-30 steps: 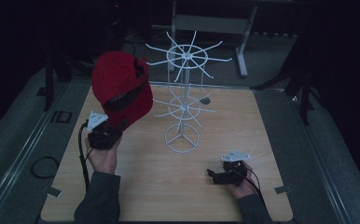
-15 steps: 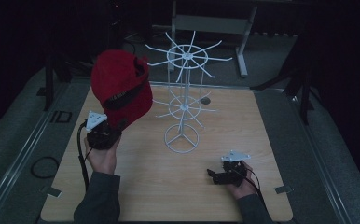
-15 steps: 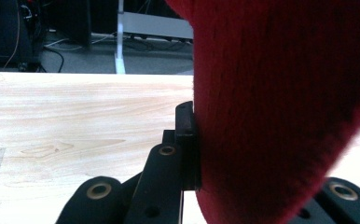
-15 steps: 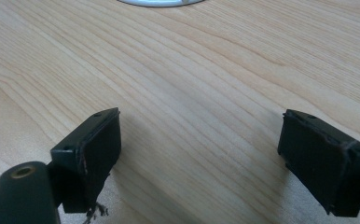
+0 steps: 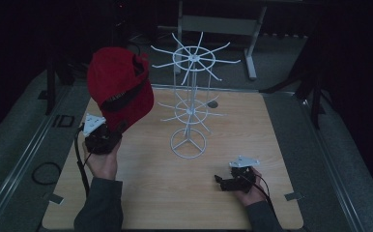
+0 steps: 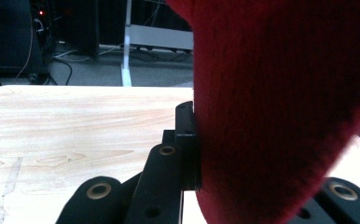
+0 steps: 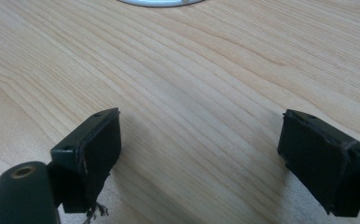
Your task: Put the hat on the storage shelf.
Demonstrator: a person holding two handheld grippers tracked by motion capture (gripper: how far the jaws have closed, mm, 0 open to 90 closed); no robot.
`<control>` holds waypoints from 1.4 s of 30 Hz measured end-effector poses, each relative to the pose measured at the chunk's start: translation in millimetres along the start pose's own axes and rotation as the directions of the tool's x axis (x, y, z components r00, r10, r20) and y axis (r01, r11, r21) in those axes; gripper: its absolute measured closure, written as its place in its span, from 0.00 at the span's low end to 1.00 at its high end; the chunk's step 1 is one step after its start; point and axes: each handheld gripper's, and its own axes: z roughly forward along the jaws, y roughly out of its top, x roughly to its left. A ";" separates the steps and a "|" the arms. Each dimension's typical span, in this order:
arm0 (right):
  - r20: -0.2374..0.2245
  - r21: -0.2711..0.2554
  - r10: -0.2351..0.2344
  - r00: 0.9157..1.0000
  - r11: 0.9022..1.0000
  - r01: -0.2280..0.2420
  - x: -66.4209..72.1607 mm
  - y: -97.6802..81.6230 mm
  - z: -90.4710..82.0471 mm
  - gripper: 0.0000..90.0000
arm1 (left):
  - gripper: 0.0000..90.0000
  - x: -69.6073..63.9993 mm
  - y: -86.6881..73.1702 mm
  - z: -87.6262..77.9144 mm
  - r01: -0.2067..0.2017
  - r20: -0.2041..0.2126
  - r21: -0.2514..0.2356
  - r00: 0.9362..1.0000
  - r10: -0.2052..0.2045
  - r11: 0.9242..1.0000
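Red fuzzy cap (image 5: 119,89) pinched by left gripper (image 5: 108,131) fingers; right gripper (image 5: 222,180) fingers spread.

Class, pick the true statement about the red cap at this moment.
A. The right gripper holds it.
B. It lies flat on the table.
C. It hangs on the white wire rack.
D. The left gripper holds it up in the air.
D: the left gripper is shut on the red cap, raised above the table beside the white wire rack.

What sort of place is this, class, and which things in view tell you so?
Probably a dim lab or recording workspace, not a shop: a bare wooden table bearing only a white wire display rack, a person working a red cap with hand-held grippers, and metal stands and loose cables on grey carpet behind.
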 end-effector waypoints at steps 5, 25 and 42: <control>0.001 0.000 0.001 1.000 1.000 -0.001 0.1 0.0 0.0 0.15 | 0.95 -1.4 2.5 -2.5 -0.001 0.008 -0.011 1.000 0.001 1.000; 0.001 0.000 0.000 1.000 1.000 0.000 0.0 0.0 0.0 0.15 | 0.95 -4.1 8.9 -7.6 0.001 0.029 -0.028 1.000 0.000 1.000; 0.000 0.001 0.001 1.000 1.000 -0.001 0.0 0.1 0.0 0.15 | 0.95 -6.7 15.6 -12.2 -0.001 0.031 -0.054 1.000 0.003 0.999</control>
